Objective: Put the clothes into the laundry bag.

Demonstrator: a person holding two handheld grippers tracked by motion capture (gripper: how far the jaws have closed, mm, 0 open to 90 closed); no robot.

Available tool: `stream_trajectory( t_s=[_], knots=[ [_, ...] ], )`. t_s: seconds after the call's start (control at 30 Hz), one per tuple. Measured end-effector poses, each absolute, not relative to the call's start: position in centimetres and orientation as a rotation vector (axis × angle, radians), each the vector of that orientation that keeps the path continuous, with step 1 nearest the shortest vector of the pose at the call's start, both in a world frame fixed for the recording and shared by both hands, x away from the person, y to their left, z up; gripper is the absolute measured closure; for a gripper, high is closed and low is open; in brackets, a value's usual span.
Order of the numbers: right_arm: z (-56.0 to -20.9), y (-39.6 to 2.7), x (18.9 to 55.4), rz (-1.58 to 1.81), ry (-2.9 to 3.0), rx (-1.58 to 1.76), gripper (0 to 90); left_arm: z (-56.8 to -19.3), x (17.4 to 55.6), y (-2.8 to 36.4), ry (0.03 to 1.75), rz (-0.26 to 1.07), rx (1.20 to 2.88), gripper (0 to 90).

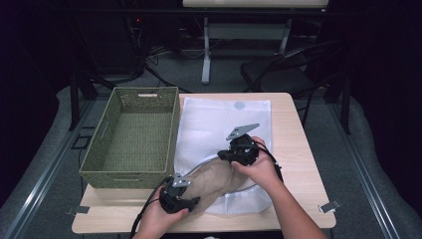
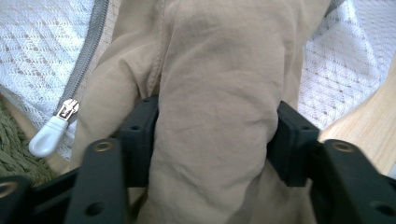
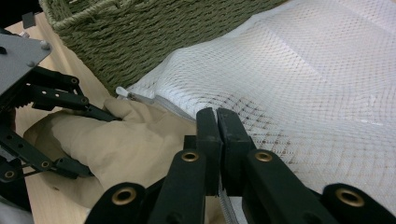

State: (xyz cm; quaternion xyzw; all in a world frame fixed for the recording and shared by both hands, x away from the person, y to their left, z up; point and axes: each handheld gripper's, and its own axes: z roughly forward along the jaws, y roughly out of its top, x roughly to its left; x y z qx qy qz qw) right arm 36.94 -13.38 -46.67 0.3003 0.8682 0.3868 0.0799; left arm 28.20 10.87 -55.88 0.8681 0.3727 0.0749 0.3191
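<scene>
A bunched tan garment (image 1: 217,181) is being clasped by the left gripper (image 1: 180,199) near the table's (image 1: 291,129) front edge. In the left gripper view a thick fold of the cloth (image 2: 219,102) is being pinched between the two black jaws, both pads pressing into it. The garment is lying half inside the open mouth of a white mesh laundry bag (image 1: 219,124) — its far end tucked under the mesh, its near end sticking out toward the person. The bag is being spread flat over the middle of the table, just beside a green woven basket (image 1: 132,137) at the left.

The bag's zippered rim is being gripped by the right gripper (image 1: 234,155); in the right gripper view its jaws (image 3: 217,135) are being held tight together on the mesh edge, with the grey zipper tape running out beneath them. The zipper's white pull tab (image 2: 49,135) is hanging at the opening — beside the garment, close to the basket's wall.
</scene>
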Motion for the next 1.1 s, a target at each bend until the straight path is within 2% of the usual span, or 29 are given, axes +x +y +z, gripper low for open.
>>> stream_trajectory(
  t_s=[0.33,1.1],
  knots=[
    [-46.7,-13.3,36.9,1.161,2.595,0.896,88.5,-55.5,28.4,11.1,0.980,0.165,2.286,56.1],
    [-45.9,-13.1,36.4,1.226,2.582,0.874,88.5,-53.1,30.1,9.6,0.999,0.167,2.251,59.9]
  ],
)
